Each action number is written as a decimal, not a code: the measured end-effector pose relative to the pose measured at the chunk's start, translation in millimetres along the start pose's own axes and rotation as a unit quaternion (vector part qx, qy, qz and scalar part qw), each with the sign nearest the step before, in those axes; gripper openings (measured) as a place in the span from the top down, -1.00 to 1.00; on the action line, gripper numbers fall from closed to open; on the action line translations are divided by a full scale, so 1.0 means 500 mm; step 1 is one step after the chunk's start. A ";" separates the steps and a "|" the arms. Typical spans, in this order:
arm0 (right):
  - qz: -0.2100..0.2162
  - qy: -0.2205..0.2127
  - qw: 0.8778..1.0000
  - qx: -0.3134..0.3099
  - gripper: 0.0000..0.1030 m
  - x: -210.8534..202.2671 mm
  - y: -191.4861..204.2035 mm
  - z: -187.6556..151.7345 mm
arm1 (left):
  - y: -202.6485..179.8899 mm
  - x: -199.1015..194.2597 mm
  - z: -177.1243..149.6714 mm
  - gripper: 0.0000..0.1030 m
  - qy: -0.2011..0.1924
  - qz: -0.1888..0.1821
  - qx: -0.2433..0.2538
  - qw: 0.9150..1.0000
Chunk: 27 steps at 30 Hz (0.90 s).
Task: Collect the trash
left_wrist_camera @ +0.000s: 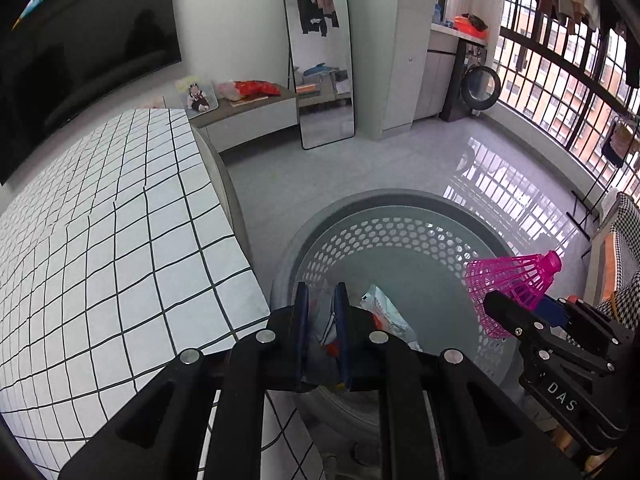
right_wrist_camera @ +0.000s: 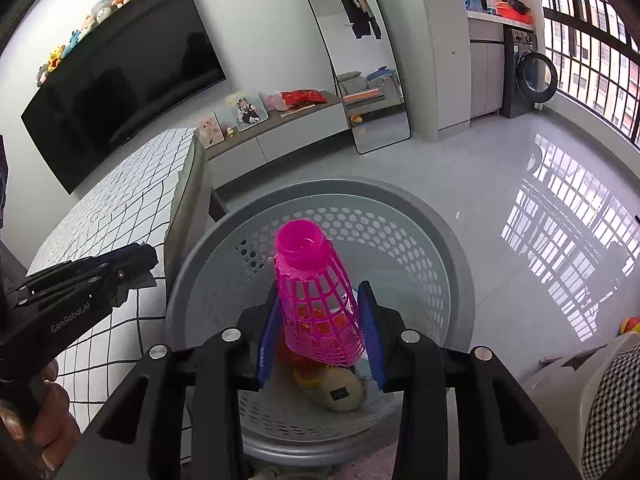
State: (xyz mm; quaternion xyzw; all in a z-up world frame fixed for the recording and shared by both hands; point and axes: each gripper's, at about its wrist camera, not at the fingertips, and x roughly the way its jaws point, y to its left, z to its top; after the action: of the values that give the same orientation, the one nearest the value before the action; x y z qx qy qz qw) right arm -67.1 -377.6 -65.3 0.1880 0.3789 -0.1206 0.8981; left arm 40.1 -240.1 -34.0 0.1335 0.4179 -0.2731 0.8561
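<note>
right wrist: pink shuttlecock [right_wrist_camera: 318, 300] between jaws, above gray basket [right_wrist_camera: 420, 208]

Hanging dark on the wall up left of the tongs, a television [right_wrist_camera: 124, 80] under plush toys [right_wrist_camera: 86, 20]; leaning ahead, a mirror [left_wrist_camera: 320, 52]; standing far right ahead, a washing machine [right_wrist_camera: 530, 76]; lying leftward, a grid-patterned cloth [left_wrist_camera: 100, 240].

The left hand-held gripper [left_wrist_camera: 324, 332] fills the bottom centre of its own view, its blue pads [left_wrist_camera: 301, 320] drawn narrow on a thin piece between them. In the right wrist view it enters from the left edge, a bare hand [right_wrist_camera: 48, 428] holding it at lower left. The right hand-held gripper [right_wrist_camera: 320, 332] sits bottom centre, blue pads [right_wrist_camera: 370, 328] pressed against a pink object's sides.
</note>
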 end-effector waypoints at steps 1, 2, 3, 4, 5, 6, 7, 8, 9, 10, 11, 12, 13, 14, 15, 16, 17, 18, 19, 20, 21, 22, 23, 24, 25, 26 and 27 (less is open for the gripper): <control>0.000 -0.001 1.000 0.001 0.26 0.002 -0.002 0.001 | -0.003 0.002 0.001 0.70 0.002 0.001 0.001 1.000; -0.001 -0.002 1.000 0.002 0.24 0.005 -0.002 0.001 | -0.007 0.004 0.002 0.70 0.003 0.001 0.002 1.000; -0.002 -0.003 1.000 0.003 0.18 0.005 -0.004 0.003 | -0.009 0.006 0.003 0.70 0.004 0.001 0.002 1.000; -0.002 -0.004 1.000 0.004 0.09 0.005 -0.007 0.004 | -0.011 0.008 0.003 0.70 0.007 0.000 0.003 1.000; -0.003 -0.006 1.000 0.005 0.03 0.005 -0.010 0.004 | -0.012 0.010 0.004 0.70 0.008 0.000 0.003 1.000; -0.004 -0.009 1.000 0.006 -0.08 0.003 -0.011 0.004 | -0.014 0.011 0.005 0.70 0.010 0.001 0.003 1.000; -0.005 -0.014 1.000 0.008 -0.15 -0.001 -0.013 0.003 | -0.015 0.012 0.005 0.70 0.012 0.003 0.004 1.000; -0.004 -0.017 1.000 0.009 -0.16 -0.003 -0.013 0.003 | -0.016 0.014 0.005 0.66 0.014 0.004 0.004 1.000; -0.005 -0.018 1.000 0.009 -0.17 -0.004 -0.014 0.004 | -0.016 0.014 0.005 0.63 0.015 0.004 0.004 1.000; -0.005 -0.018 1.000 0.010 -0.17 -0.005 -0.016 0.003 | -0.015 0.015 0.005 0.61 0.016 0.003 0.004 1.000; -0.006 -0.018 1.000 0.010 -0.17 -0.005 -0.018 0.003 | -0.015 0.016 0.006 0.56 0.016 0.002 0.004 1.000; -0.006 -0.017 1.000 0.011 -0.17 -0.006 -0.020 0.003 | -0.016 0.016 0.006 0.50 0.016 0.002 0.004 1.000; -0.007 -0.017 1.000 0.012 -0.17 -0.006 -0.021 0.002 | -0.017 0.016 0.006 0.46 0.015 0.002 0.005 1.000; -0.007 -0.017 1.000 0.013 -0.17 -0.006 -0.021 0.003 | -0.018 0.015 0.007 0.38 0.014 0.003 0.006 1.000; -0.007 -0.017 1.000 0.014 -0.17 -0.007 -0.022 0.002 | -0.018 0.014 0.007 0.30 0.013 0.003 0.007 1.000; -0.007 -0.017 1.000 0.015 -0.17 -0.008 -0.021 0.000 | -0.019 0.012 0.007 0.26 0.012 0.003 0.007 1.000; -0.006 -0.017 1.000 0.016 -0.17 -0.010 -0.022 0.000 | -0.019 0.010 0.007 0.12 0.010 0.003 0.007 1.000; -0.006 -0.017 1.000 0.017 -0.17 -0.011 -0.022 -0.002 | -0.020 0.007 0.007 -0.04 0.007 0.004 0.007 1.000; -0.006 -0.017 1.000 0.017 -0.17 -0.012 -0.023 -0.003 | -0.020 0.004 0.007 -0.09 0.002 0.005 0.007 1.000; -0.005 -0.017 1.000 0.018 -0.17 -0.014 -0.024 -0.005 | -0.017 0.004 0.009 -0.11 -0.002 0.005 0.007 1.000; -0.004 -0.016 1.000 0.018 -0.17 -0.015 -0.023 -0.006 | -0.018 0.002 0.009 -0.12 -0.004 0.006 0.008 1.000; -0.004 -0.015 1.000 0.017 -0.17 -0.016 -0.022 -0.008 | -0.018 0.000 0.009 -0.12 -0.005 0.007 0.007 1.000; -0.004 -0.014 1.000 0.015 -0.17 -0.017 -0.019 -0.010 | -0.018 -0.002 0.008 -0.14 -0.006 0.008 0.006 1.000; -0.005 -0.015 1.000 0.014 -0.17 -0.020 -0.018 -0.011 | -0.016 -0.005 0.007 -0.17 -0.008 0.010 0.003 1.000; -0.005 -0.015 1.000 0.012 -0.17 -0.022 -0.015 -0.015 | -0.015 -0.007 0.006 -0.18 -0.010 0.012 0.002 1.000; -0.004 -0.016 1.000 0.012 -0.17 -0.024 -0.014 -0.016 | -0.016 -0.011 0.005 -0.21 -0.012 0.014 0.000 1.000; -0.004 -0.016 1.000 0.011 -0.17 -0.026 -0.012 -0.018 | -0.015 -0.014 0.003 -0.25 -0.014 0.017 -0.002 1.000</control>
State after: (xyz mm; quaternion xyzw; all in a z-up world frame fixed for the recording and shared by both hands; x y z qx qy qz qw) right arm -83.9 -378.1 -63.4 0.1943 0.3636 -0.1312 0.9016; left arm 33.2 -244.3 -27.4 0.1353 0.4038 -0.2600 0.8666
